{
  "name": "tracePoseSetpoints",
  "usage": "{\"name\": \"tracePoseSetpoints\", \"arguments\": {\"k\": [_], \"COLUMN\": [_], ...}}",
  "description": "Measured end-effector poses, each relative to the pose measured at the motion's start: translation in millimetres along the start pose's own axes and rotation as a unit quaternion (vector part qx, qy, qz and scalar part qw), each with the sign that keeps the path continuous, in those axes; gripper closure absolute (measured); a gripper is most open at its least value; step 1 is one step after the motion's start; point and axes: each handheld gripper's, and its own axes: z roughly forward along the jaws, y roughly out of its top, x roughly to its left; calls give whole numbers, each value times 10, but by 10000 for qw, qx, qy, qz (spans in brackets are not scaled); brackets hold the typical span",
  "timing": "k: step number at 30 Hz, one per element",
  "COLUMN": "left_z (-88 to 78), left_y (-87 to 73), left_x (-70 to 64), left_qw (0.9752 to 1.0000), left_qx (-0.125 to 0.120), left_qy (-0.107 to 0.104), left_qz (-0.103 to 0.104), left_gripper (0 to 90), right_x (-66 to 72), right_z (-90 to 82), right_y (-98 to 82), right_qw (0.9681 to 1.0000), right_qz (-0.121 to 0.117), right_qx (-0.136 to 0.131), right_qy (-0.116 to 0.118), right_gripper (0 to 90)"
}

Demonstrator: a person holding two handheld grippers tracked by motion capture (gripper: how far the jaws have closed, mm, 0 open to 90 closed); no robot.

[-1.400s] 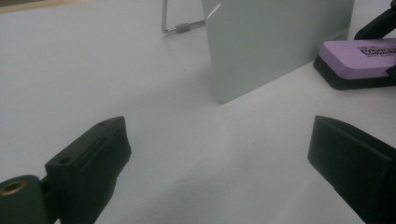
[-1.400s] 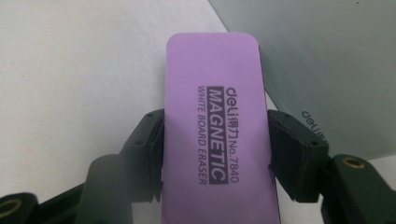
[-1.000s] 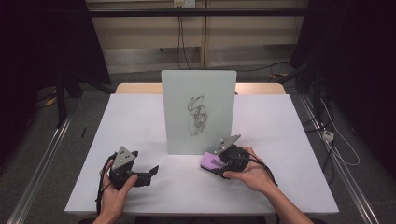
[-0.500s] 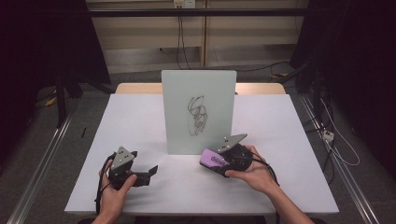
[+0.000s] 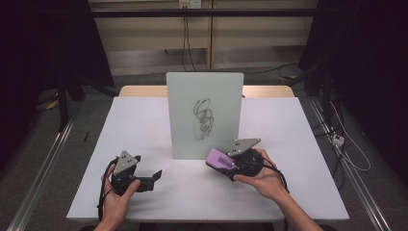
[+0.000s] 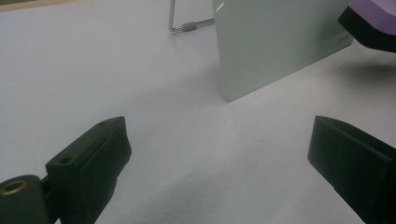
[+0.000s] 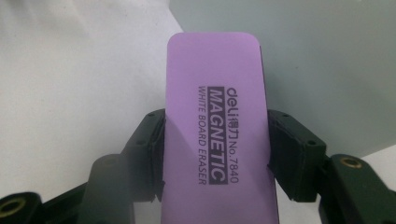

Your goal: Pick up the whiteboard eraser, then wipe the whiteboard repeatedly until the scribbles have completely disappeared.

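Right gripper view: eraser (image 7: pixel 217 126) clamped between the right gripper (image 7: pixel 215 154) jaws, sticking out forward, just before the whiteboard (image 7: pixel 303 56). Left gripper (image 6: pixel 219 158) gapes, nothing between, over the table (image 6: pixel 93 70).

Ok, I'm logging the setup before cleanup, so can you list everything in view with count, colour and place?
whiteboard: one, white with a black scribble, upright at the middle of the table
eraser: one, purple, clamped in the right gripper near the board's lower right corner
table: one, white top
cables: several, on the floor at right
left gripper: one, black, jaws open, resting on the table
right gripper: one, black, shut on the eraser
hands: two, at the near edge
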Motion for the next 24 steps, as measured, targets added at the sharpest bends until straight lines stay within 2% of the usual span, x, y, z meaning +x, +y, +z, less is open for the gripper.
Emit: {"name": "tracePoseSetpoints", "arguments": {"k": [9,17,24], "left_z": [-56,-52,-82], "left_y": [-17,-19,-41], "left_x": [7,4,26], "left_qw": [9999,10000,9999], "left_qx": [-24,-28,-42], "left_qy": [108,73,104], "left_qz": [-15,-13,-82], "left_gripper": [55,55,55], "right_x": [22,18,3], "right_z": [-36,-84,-90], "right_y": [35,63,73], "right_qw": [9995,9988,9982], "right_qz": [-105,-134,-77], "right_qx": [-304,-457,-586], "right_qy": [-58,-116,-118], "right_gripper": [416,416,416]}}
